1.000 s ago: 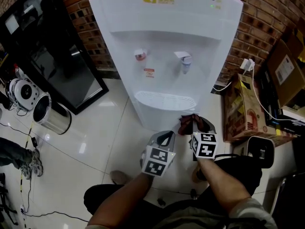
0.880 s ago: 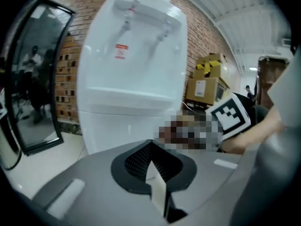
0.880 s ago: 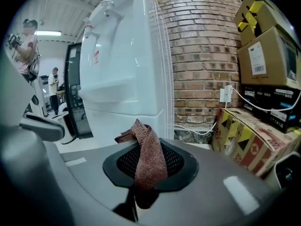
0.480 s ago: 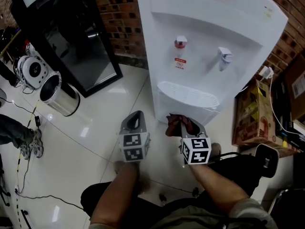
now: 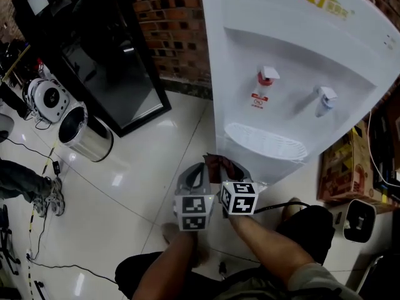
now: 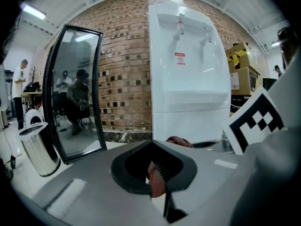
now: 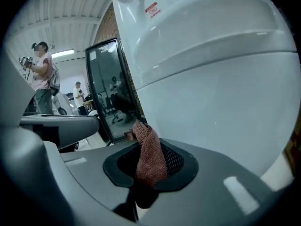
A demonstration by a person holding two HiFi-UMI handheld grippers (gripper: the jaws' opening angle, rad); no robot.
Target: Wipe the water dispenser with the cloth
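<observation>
A: Where is the cloth held?

B: The cloth is pinched in the right claw, whose jaws are closed narrowly on it. A bunched end is seen standing up out of them. It is held low at the front of the water dispenser, below the drip tray and close to the cabinet's left front edge. Whether the white panel is actually touched cannot be told.

A: And the left claw?

B: The left claw is held just beside the right one, on its left, with its jaws drawn together. A reddish sliver is seen in the slot between them, but whether it is cloth cannot be made out.

A: What room is left around the edges?

B: To the left of the dispenser's edge, a broad stretch of tiled floor is left open as far as the metal bin. A black-framed mirror is leaned on the brick wall, and a strip of bare brick is left between it and the dispenser's side. Less room is given on the right, where a cardboard box is stood near the cabinet's lower corner. The curved front above the tray is unobstructed.
</observation>
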